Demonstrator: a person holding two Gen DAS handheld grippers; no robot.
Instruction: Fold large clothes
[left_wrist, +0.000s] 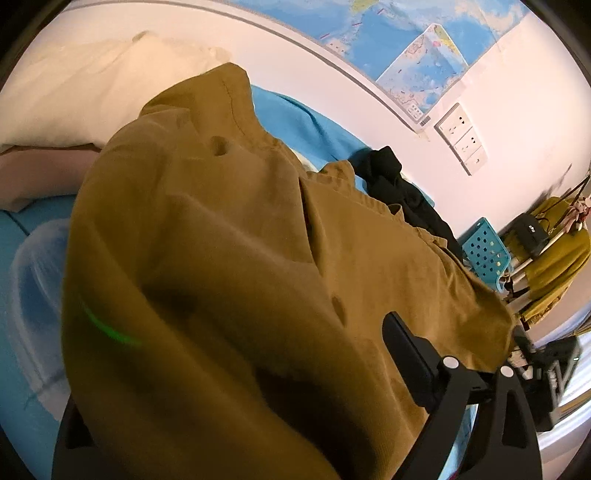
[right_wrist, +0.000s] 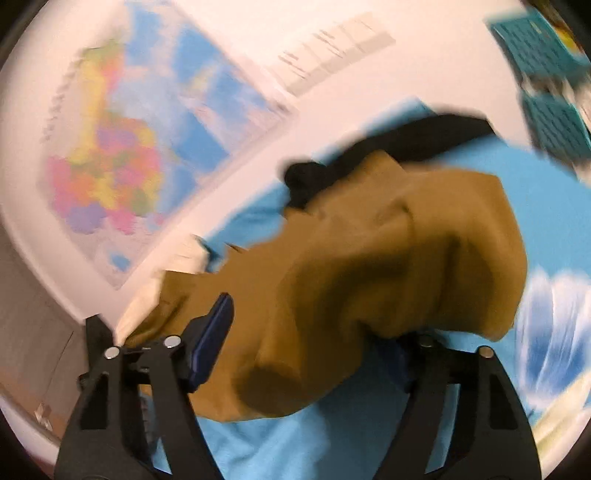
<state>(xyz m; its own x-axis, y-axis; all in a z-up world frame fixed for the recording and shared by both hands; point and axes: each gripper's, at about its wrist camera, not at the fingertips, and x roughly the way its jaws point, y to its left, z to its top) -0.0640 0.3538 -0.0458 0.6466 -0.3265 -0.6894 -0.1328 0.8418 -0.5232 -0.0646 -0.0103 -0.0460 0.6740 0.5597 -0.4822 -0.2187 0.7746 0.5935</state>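
A large mustard-brown garment (left_wrist: 229, 258) lies bunched on a blue bed sheet (left_wrist: 303, 122). It drapes over my left gripper (left_wrist: 236, 373), hiding the left finger; only the right finger (left_wrist: 406, 354) shows, so its state is unclear. In the blurred right wrist view the same garment (right_wrist: 369, 277) lies between the wide-apart fingers of my right gripper (right_wrist: 314, 339), which is open. Its left pad (right_wrist: 212, 343) shows; cloth covers the right one.
A black garment (left_wrist: 399, 184) lies behind the brown one, also in the right wrist view (right_wrist: 388, 147). A cream pillow (left_wrist: 92, 85) sits at the bed's head. A wall map (left_wrist: 406, 48), sockets (left_wrist: 461, 136), a teal perforated chair (left_wrist: 484, 251) and a clothes rack (left_wrist: 554, 251) stand beyond.
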